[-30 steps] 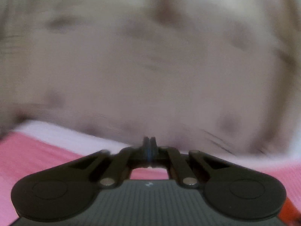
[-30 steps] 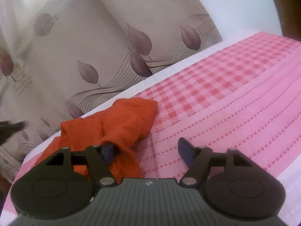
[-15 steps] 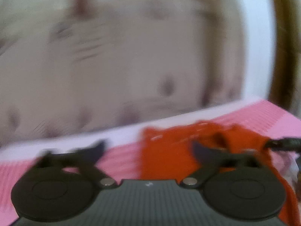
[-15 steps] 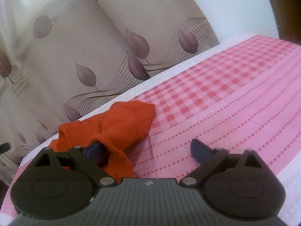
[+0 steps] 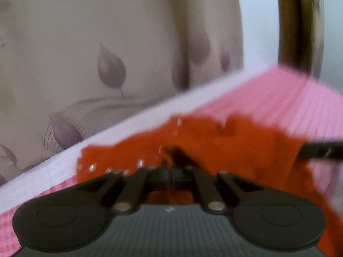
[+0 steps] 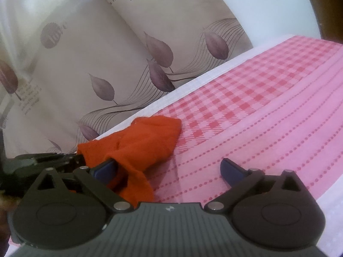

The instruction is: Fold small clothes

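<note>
Pink checked bedsheet point(image 6: 268, 98) covers the bed; leaf-print pillows point(image 6: 111, 60) stand along its far edge. Orange garment point(image 6: 145, 141) lies crumpled on the sheet near the white border. Right gripper point(image 6: 169, 168): jaws opening wide, cloth against the left finger only. Left gripper point(image 5: 172, 165): jaws together, pinching the orange garment's edge.
</note>
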Motion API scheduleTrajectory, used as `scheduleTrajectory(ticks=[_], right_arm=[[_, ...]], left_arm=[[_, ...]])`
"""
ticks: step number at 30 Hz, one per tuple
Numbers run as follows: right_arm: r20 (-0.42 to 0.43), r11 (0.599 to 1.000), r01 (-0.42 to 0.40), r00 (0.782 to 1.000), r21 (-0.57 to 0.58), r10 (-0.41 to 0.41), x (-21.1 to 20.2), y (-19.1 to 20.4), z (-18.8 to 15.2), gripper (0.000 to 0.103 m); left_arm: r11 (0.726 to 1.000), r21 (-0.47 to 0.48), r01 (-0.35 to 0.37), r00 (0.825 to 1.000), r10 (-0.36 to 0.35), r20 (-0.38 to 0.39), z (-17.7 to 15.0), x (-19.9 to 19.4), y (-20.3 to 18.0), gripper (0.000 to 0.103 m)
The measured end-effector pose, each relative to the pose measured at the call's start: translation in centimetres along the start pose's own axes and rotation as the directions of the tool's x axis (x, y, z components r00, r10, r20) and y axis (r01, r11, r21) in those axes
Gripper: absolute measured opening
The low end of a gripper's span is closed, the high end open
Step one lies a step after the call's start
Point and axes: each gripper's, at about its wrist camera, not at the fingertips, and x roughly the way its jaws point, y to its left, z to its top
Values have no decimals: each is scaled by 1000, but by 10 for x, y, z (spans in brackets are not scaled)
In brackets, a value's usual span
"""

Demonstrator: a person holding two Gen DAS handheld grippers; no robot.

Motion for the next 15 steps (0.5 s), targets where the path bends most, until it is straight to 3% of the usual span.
scheduleTrajectory(ticks=[1,3,5,6,8,9,10,13,15], right_arm=[[0,1000,2,1000,0,-2,0,0,0,101],[-1,1000,5,1000,-2,-5,0,1,0,102],[-3,1000,6,1000,-6,-6,1,2,0,102],[-2,1000,6,1000,-6,-6,0,1,0,102],[-3,1000,6,1000,-7,-6,1,1,0,102],[-3,1000,8,1000,-8,-8,1,2,0,102],[-3,1000,10,1000,-11,-10,0,2,0,102],[-5,1000,14,1000,-18,-14,1,2,0,102],[-8,999,20,1000,-26,-20,2,3,0,103]], left_arm=[[999,-43,-21,999,22,38,2,-9,8,3],[978,-169,-119,987,136,89,5,-32,38,3],[929,-268,-255,951,292,107,2,-61,79,3],[890,-317,-328,920,377,106,-3,-79,102,3],[765,-465,-444,846,529,62,-17,-120,157,3],[693,-518,-501,800,600,29,-28,-140,184,3],[639,-532,-555,758,652,-7,-39,-156,205,4],[521,-554,-650,692,707,-146,-82,-182,264,4],[472,-529,-706,658,714,-241,-117,-187,284,5]])
